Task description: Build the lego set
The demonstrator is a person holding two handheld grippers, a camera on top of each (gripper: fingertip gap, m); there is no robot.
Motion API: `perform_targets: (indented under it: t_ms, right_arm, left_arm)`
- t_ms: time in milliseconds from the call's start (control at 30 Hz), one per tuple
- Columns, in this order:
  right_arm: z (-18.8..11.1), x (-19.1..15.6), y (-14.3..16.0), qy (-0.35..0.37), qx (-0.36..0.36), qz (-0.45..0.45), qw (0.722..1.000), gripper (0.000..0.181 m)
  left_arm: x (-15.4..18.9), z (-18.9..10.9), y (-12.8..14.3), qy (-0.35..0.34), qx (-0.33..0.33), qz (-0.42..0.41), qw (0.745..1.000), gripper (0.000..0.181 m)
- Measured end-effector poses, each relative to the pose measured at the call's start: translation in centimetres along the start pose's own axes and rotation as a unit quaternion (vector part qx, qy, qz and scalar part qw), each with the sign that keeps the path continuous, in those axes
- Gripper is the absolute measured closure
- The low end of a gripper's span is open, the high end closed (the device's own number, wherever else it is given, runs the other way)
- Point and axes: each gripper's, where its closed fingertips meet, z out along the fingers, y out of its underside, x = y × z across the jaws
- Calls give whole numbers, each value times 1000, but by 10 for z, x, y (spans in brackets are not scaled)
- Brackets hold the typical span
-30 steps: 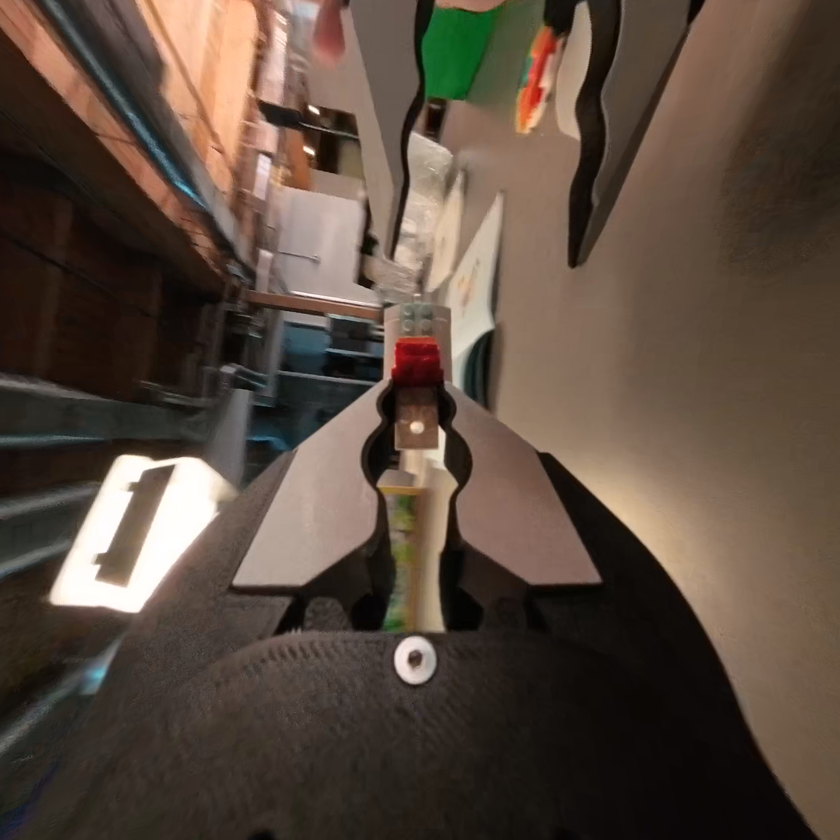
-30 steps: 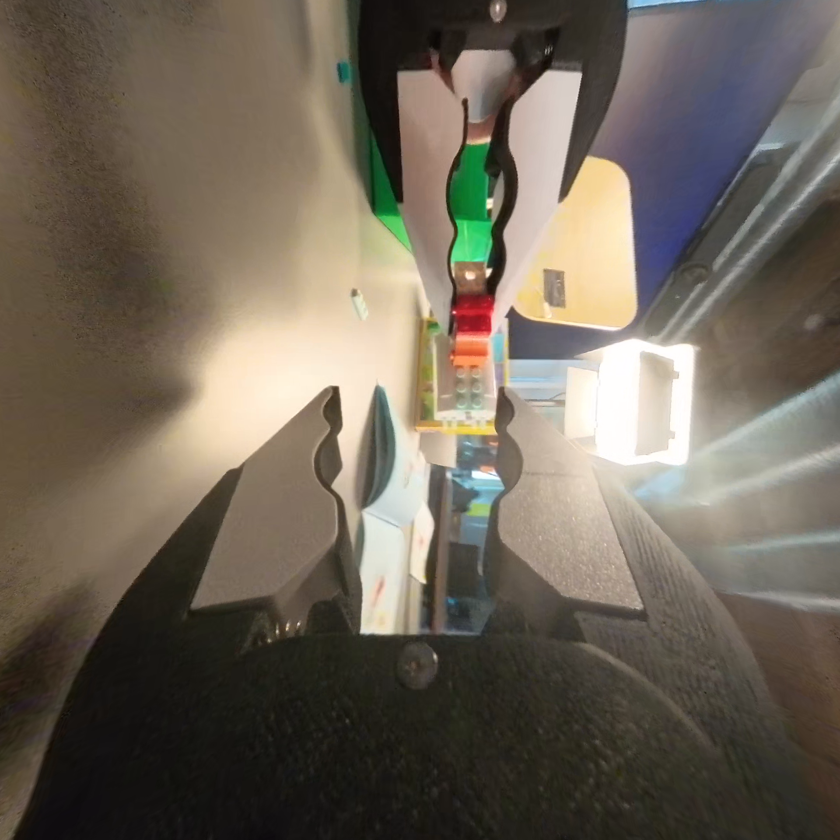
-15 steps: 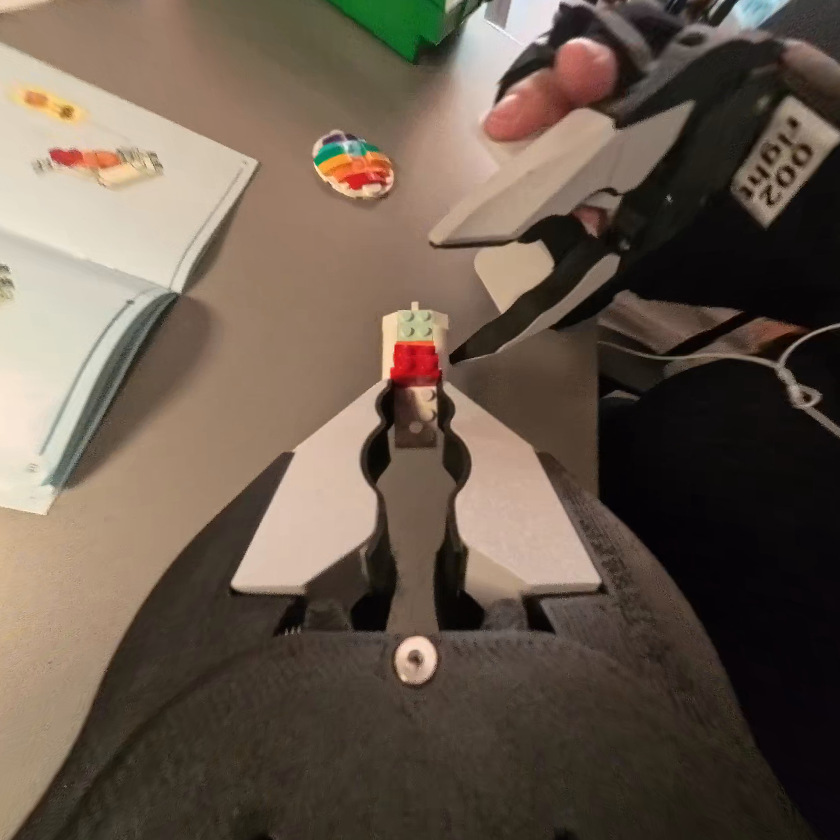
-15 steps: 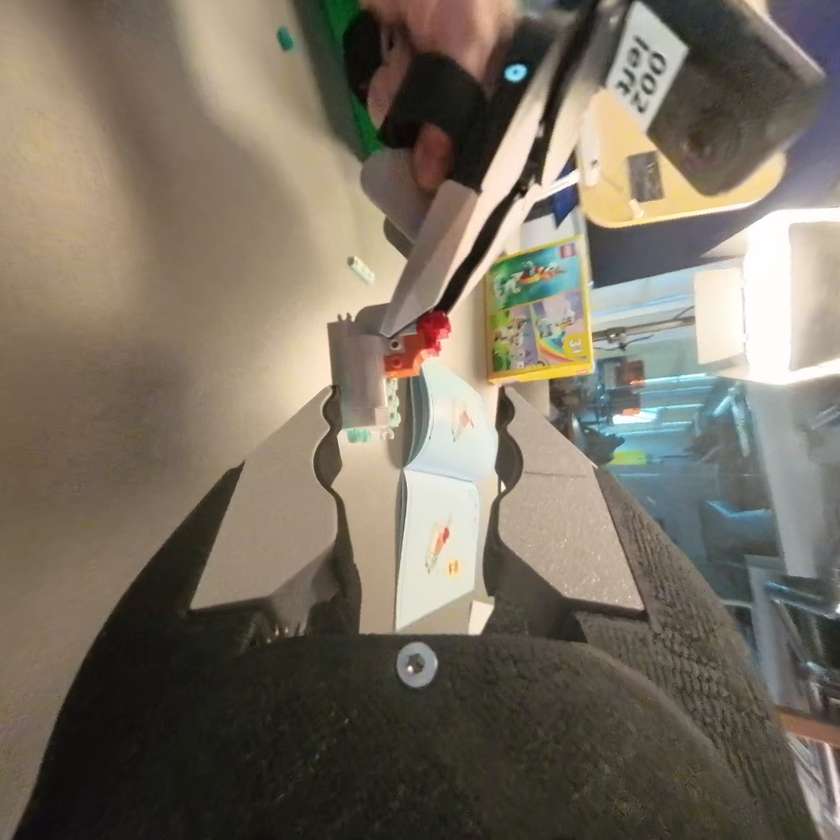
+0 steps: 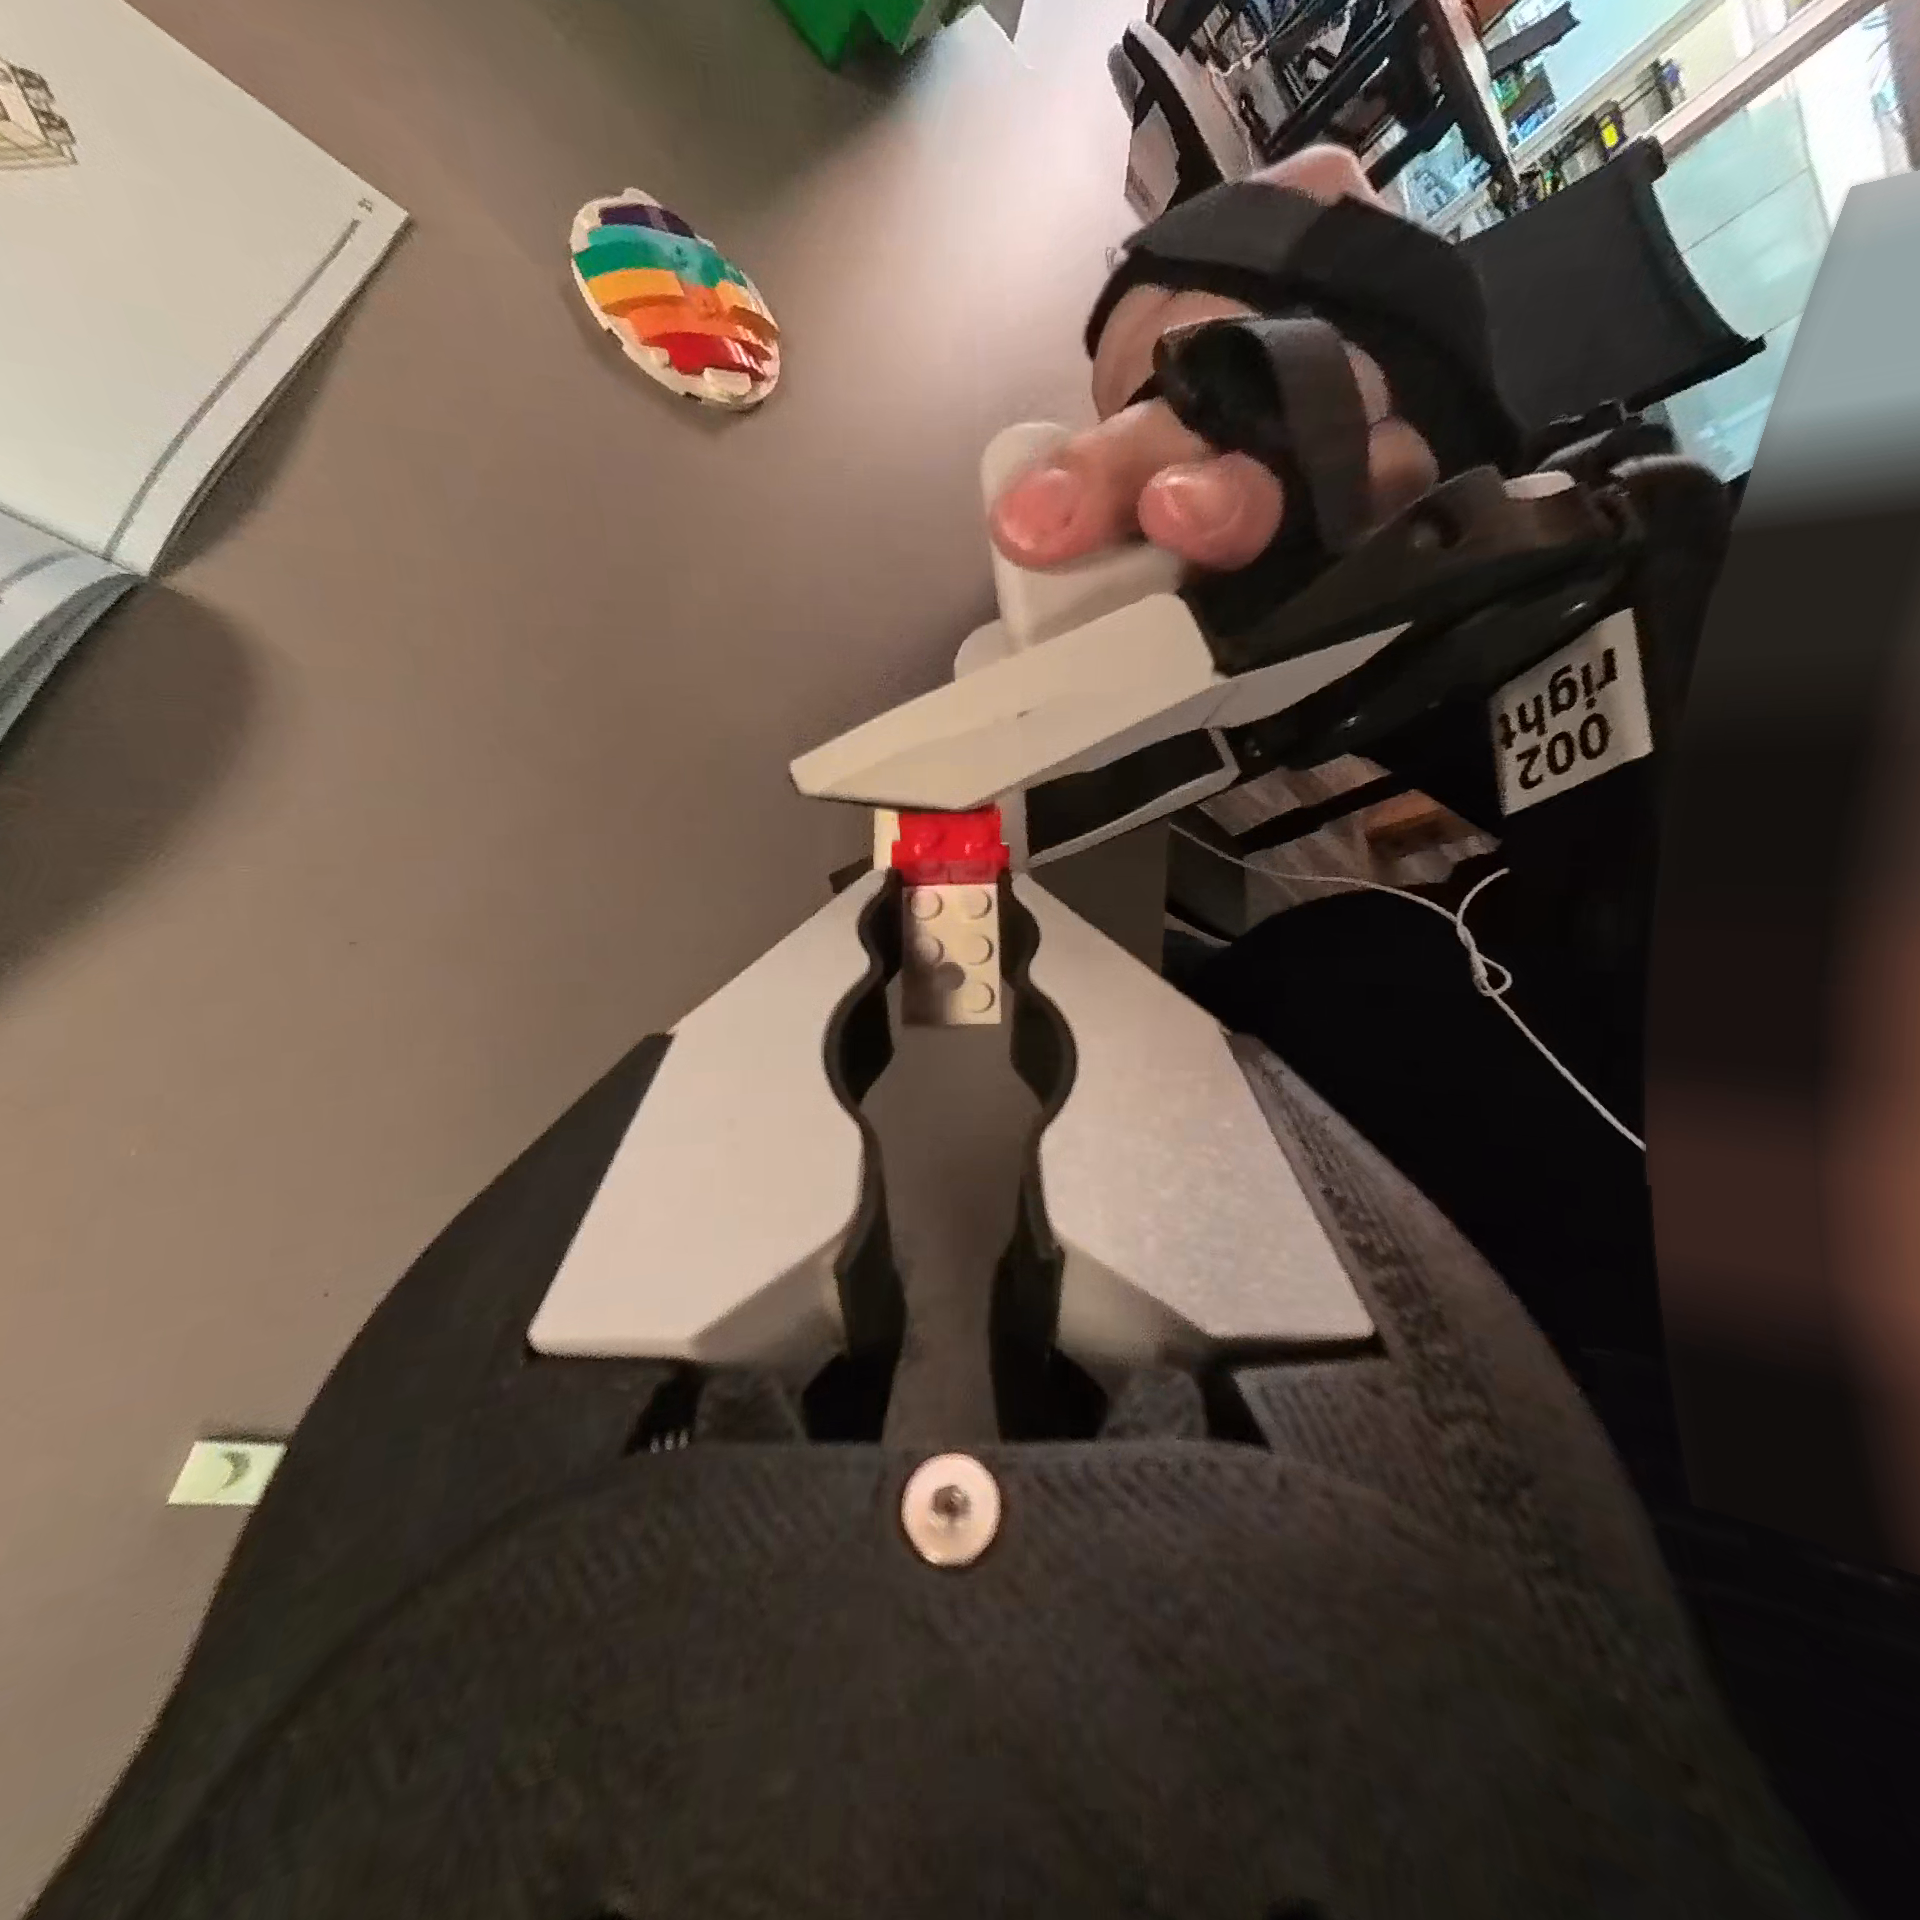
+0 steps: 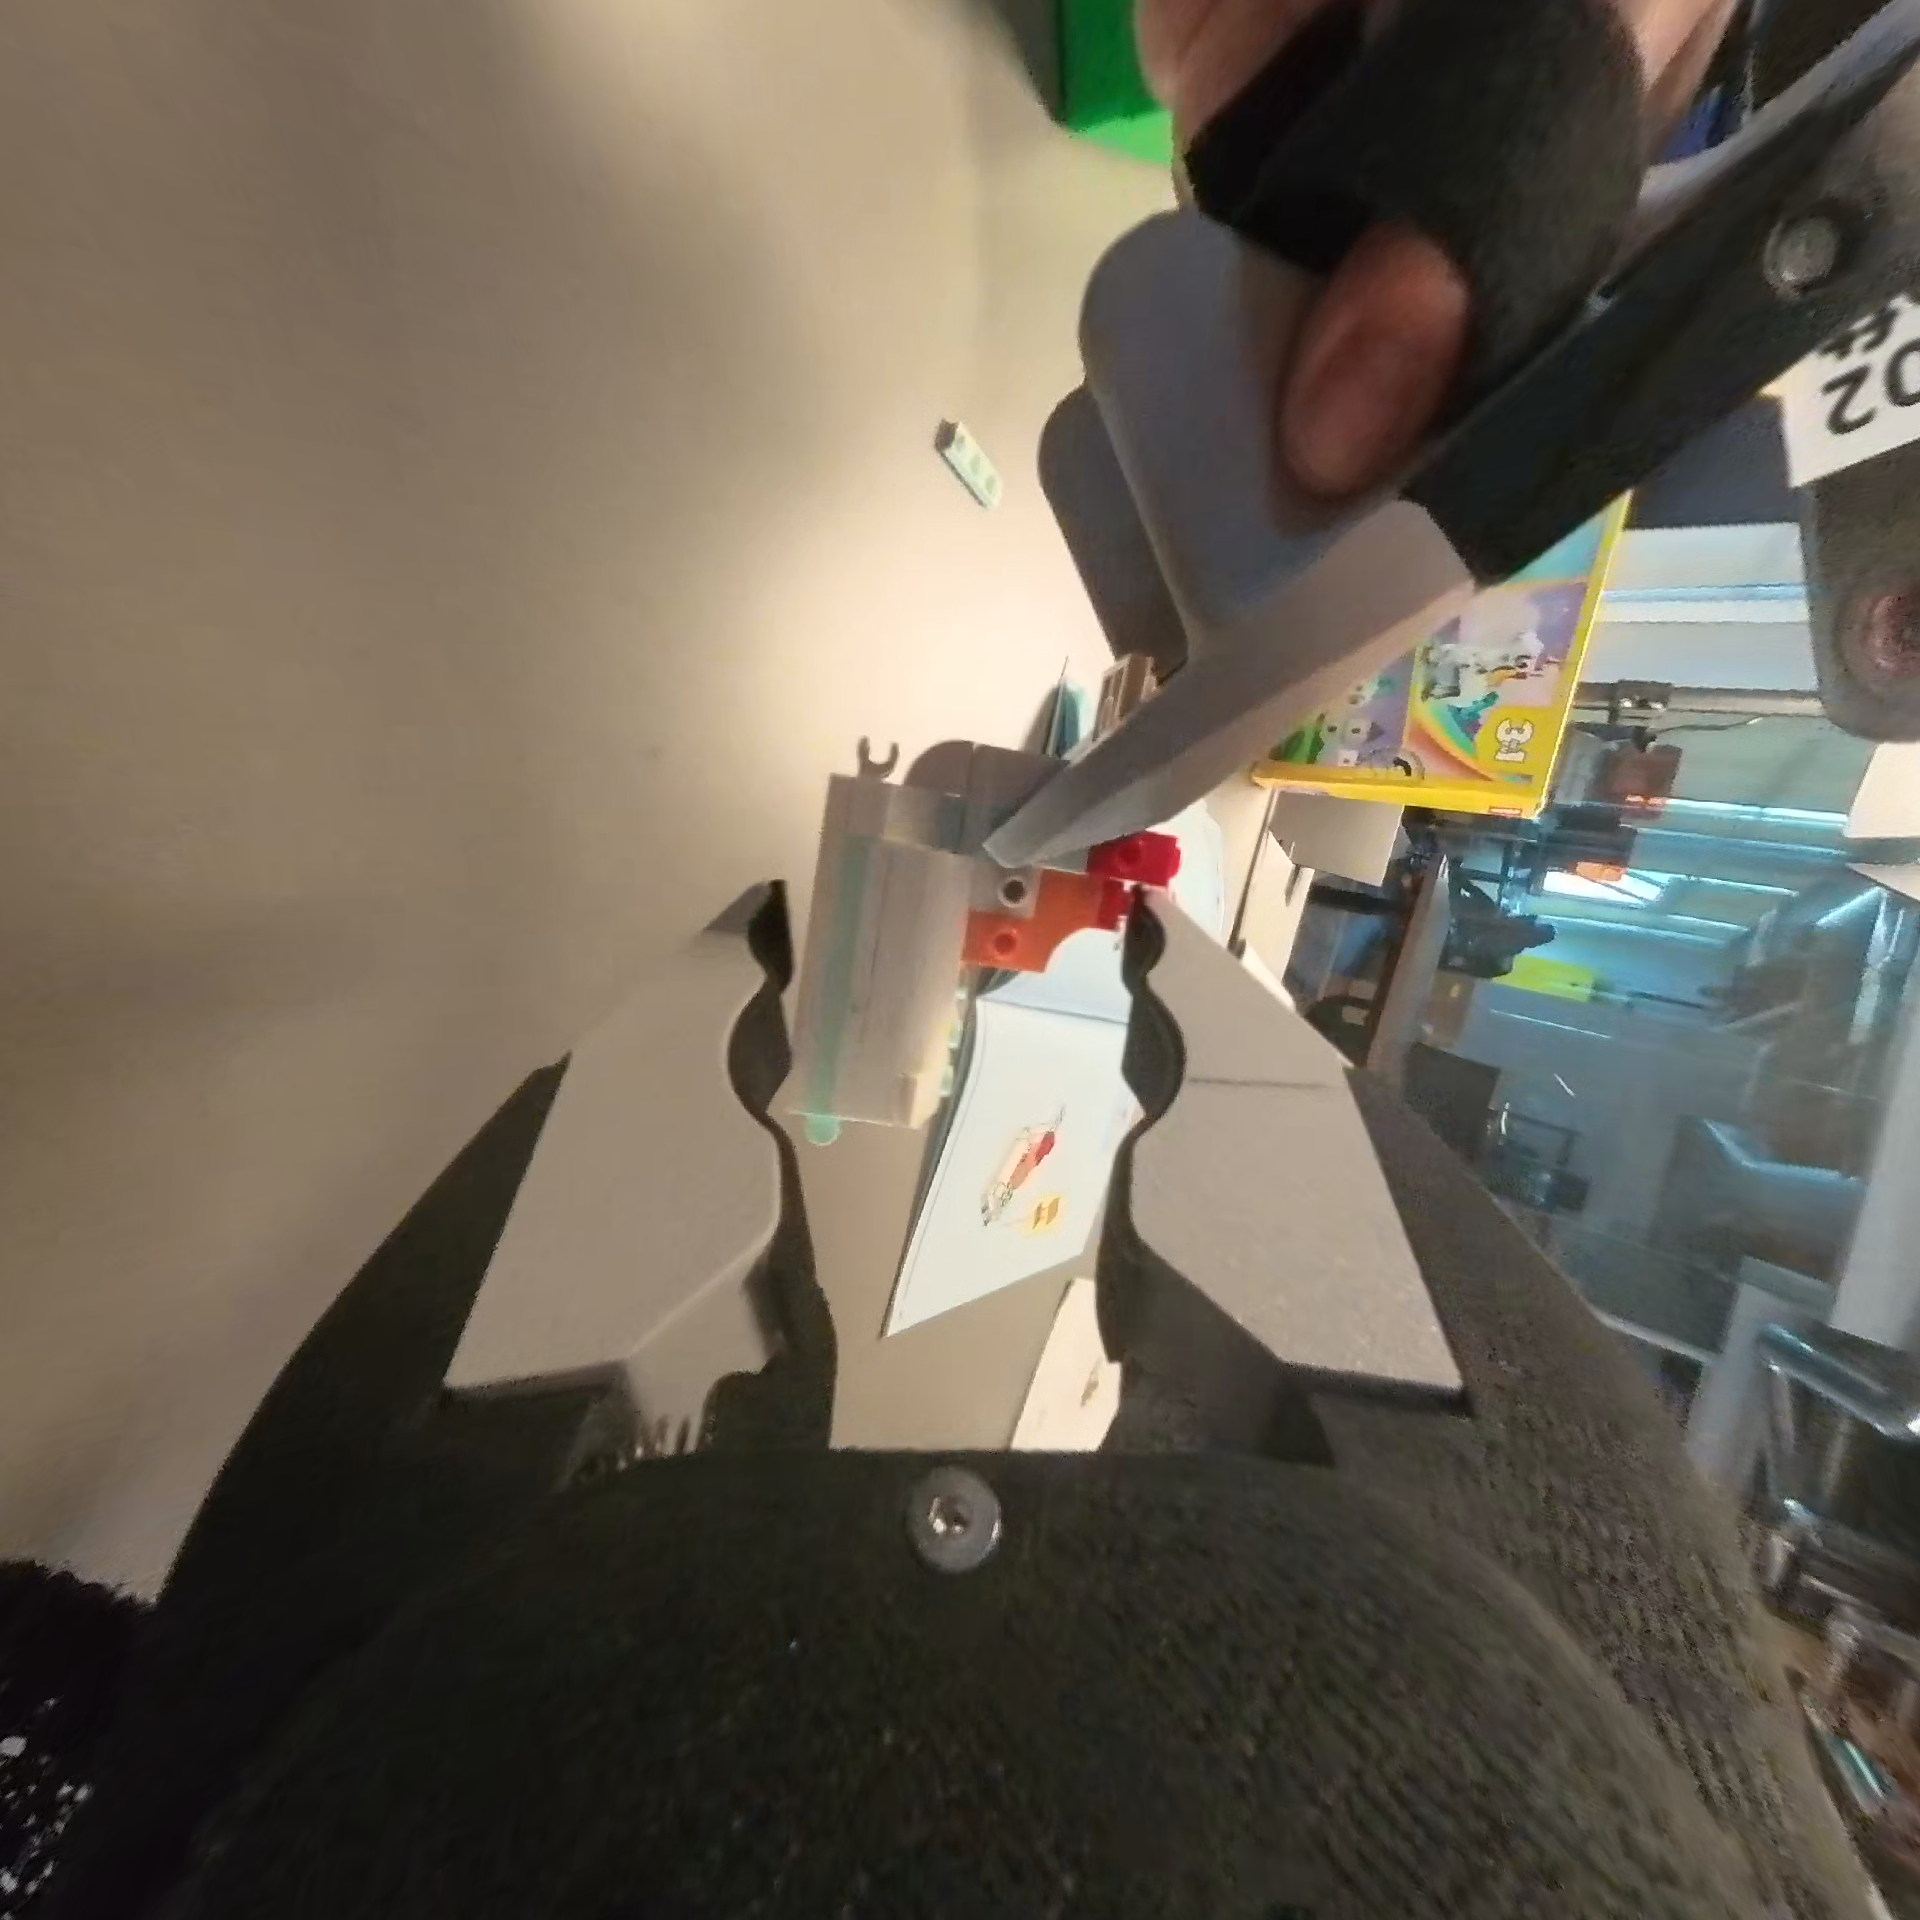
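My left gripper (image 5: 951, 883) is shut on a small lego assembly (image 5: 951, 961): a white studded plate with red bricks at its far end. In the right wrist view the assembly (image 6: 883, 997) shows a white-grey body, an orange brick, red bricks and a mint stud. The left gripper (image 6: 1023, 847) grips it from the upper right. My right gripper (image 6: 951, 904) is open and straddles the assembly; its right fingertip is at the red bricks. In the left wrist view the right gripper's fingers (image 5: 1039, 717) reach in from the right over the assembly's far end.
On the grey table (image 5: 468, 727) lie an open instruction booklet (image 5: 156, 312), a rainbow oval piece (image 5: 675, 301), a green box (image 5: 862, 26) and a small pale tile (image 5: 223, 1470). A yellow lego box (image 6: 1455, 707) and a mint plate (image 6: 966, 478) lie farther off. My two grippers' fingertips are within a few centimetres of each other. The small pale tile (image 5: 223, 1470) is about 15 cm from both grippers' fingertips. Seen from the right wrist view (image 6: 984, 495) as well.
Both grippers have rolled from a sideways pose. The right gripper has closed in from farther off, so its open fingers now straddle the assembly. The left gripper has kept its hold.
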Motion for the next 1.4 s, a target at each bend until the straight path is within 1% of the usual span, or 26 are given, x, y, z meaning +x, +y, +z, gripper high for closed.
perform_targets:
  t_ms: [400, 567, 667, 767, 833, 900, 1000, 1100, 1167, 1200, 1300, 1400]
  right_arm:
    - [-1, -3, 11, -6, -41, -23, 999, 123]
    - [-2, -4, 15, -13, -47, -40, 998, 124]
    - [-2, -2, 17, -3, -47, -37, 998, 124]
    - [-2, 2, 18, 23, -42, -26, 999, 124]
    - [-1, 7, 21, 52, -45, -25, 997, 124]
    - [-1, 9, 23, 71, -49, -33, 996, 123]
    - [-2, 9, 24, 87, -61, -62, 992, 122]
    - [-5, 9, 22, 85, -58, -71, 992, 122]
    - [-6, 9, 23, 79, -60, -75, 992, 124]
    - [-7, 10, 23, 84, -62, -81, 991, 124]
    - [-7, 10, 25, 87, -72, -87, 990, 124]
    - [-3, 7, 28, 92, -83, -92, 988, 125]
  left_arm:
    - [-2, 8, -3, -2, -8, -5, 1000, 165]
    - [-2, 11, -3, -2, -15, -2, 1000, 165]
    - [-3, 11, -7, -5, -5, 3, 1000, 165]
    - [-4, 10, -12, -25, 15, 26, 999, 165]
    - [-6, 9, -17, -52, 39, 51, 997, 165]
    - [-7, 10, -19, -86, 49, 85, 991, 164]
    - [-8, 11, -18, -129, 45, 139, 981, 164]
    - [-5, 12, -19, -149, 43, 170, 973, 164]
    - [-7, 13, -19, -178, 34, 199, 963, 164]
    - [-7, 12, -20, -186, 32, 204, 961, 165]
    - [-7, 14, -20, -170, 36, 187, 967, 165]
    - [-12, 17, -18, -173, 32, 185, 967, 165]
